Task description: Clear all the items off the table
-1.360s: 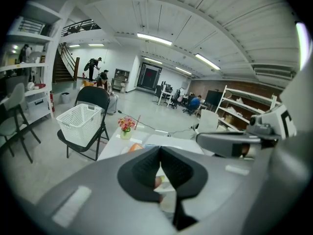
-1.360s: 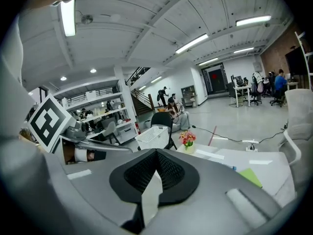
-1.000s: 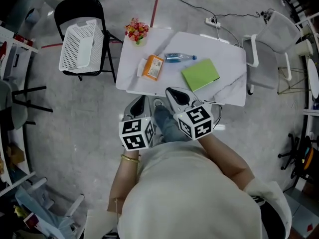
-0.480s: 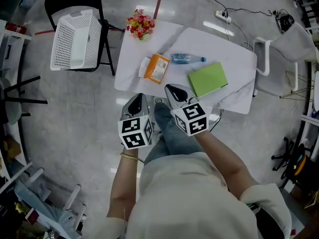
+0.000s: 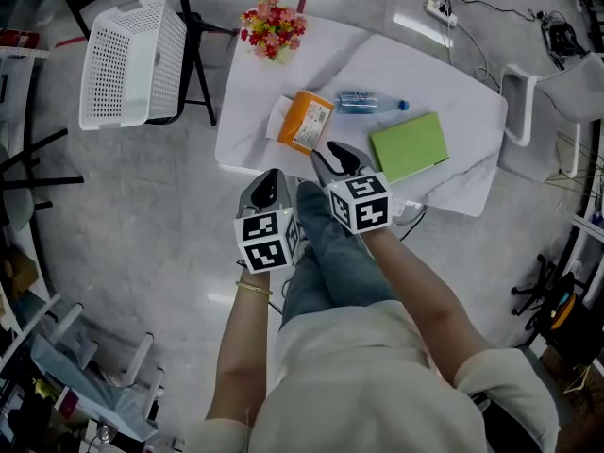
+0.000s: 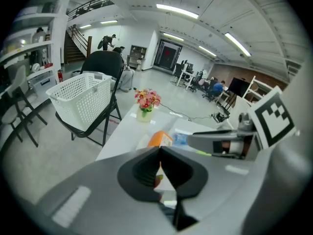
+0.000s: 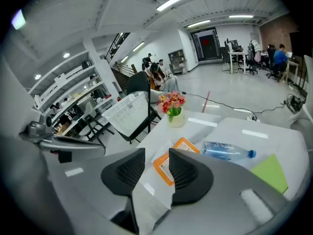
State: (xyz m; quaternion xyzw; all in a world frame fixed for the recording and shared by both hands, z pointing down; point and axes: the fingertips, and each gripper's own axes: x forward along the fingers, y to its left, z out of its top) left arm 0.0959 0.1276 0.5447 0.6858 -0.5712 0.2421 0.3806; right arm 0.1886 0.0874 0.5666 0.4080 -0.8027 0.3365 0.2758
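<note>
The white worktop (image 5: 396,64) carries one orange packet (image 5: 306,121), one water bottle (image 5: 368,102), one green notebook (image 5: 409,146) and one flower pot (image 5: 273,26). One white basket (image 5: 127,59) sits on a chair alongside. The left tool (image 5: 268,185) is pinched together and empty. The right tool (image 5: 338,159) has just been opening its jaws, with nothing between them.

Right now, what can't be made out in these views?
- Orange rectangular packet: print too small in head view; in left gripper view, the left gripper's shut jaws cover its lower part.
- Green flat book: right gripper view, near side hidden behind the right gripper, whose jaws have just been opening with nothing between them.
- White marbled table: near edge hidden under both grippers, head view.
</note>
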